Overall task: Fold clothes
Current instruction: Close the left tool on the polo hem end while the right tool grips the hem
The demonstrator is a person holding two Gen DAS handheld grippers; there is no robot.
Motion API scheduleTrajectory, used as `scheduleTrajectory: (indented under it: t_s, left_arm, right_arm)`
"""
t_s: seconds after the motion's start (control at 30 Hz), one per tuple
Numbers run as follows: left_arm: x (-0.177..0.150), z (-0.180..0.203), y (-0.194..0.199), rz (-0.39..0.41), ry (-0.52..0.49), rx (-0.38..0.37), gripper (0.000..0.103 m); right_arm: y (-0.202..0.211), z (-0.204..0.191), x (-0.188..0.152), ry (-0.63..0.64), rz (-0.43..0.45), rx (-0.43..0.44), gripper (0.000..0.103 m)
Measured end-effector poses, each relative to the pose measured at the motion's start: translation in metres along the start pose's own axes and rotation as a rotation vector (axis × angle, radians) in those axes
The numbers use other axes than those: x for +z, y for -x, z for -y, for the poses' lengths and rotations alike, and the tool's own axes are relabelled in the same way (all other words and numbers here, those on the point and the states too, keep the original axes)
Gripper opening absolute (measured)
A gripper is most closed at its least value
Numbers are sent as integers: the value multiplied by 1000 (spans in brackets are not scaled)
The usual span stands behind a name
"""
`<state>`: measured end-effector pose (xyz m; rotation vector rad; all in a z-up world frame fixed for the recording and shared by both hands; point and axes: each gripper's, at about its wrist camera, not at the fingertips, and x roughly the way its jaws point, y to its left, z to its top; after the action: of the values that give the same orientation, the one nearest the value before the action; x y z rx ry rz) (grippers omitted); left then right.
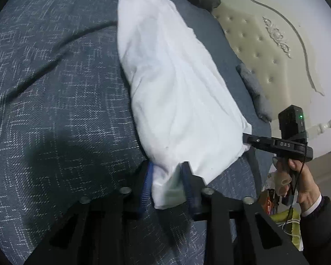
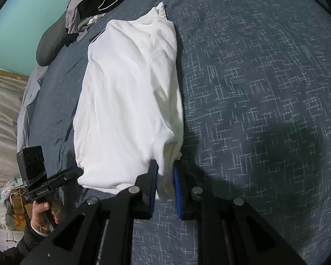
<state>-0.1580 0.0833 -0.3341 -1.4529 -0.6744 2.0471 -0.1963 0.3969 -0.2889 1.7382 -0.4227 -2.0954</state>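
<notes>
A white garment (image 1: 176,88), folded into a long strip, lies on the bed (image 1: 55,88) and stretches away ahead of both tongs. The left tongs (image 1: 168,185) are narrow, pinching one near corner of the garment between blue pads (image 1: 188,185). The right tongs (image 2: 165,183) are likewise narrow, gripping the other near corner, beside the left.

fingers (image 2: 153,187): black, lined with blue pads
screws (image 2: 134,190): round, silver
sleeve (image 1: 320,225): dark, with white cuff
</notes>
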Motion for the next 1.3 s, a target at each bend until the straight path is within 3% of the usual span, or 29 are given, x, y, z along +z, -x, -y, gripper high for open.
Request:
scheduleTrajectory:
  t_s: [0.1, 0.23, 0.57, 0.83, 1.1, 1.3]
  left_arm:
    - [-1, 2, 4, 8, -1, -13, 13]
    - [1, 3, 10, 22, -8, -23, 13]
    - [0, -7, -1, -18, 30, -14, 16]
    - [2, -5, -8, -1, 33, -23, 20]
    - [2, 7, -9, 12, -7, 6, 12]
    - [5, 17, 1, 27, -29, 9, 10]
  right_arm:
    - [1, -1, 0, 0, 1, 0, 14]
    - [4, -4, 1, 11, 9, 6, 14]
    - [0, -2, 5, 15, -12, 9, 14]
    - [-8, 0, 6, 23, -21, 5, 14]
    - [-9, -10, 3, 91, -8, -28, 10]
    - [1, -15, 5, 100, 27, 12, 7]
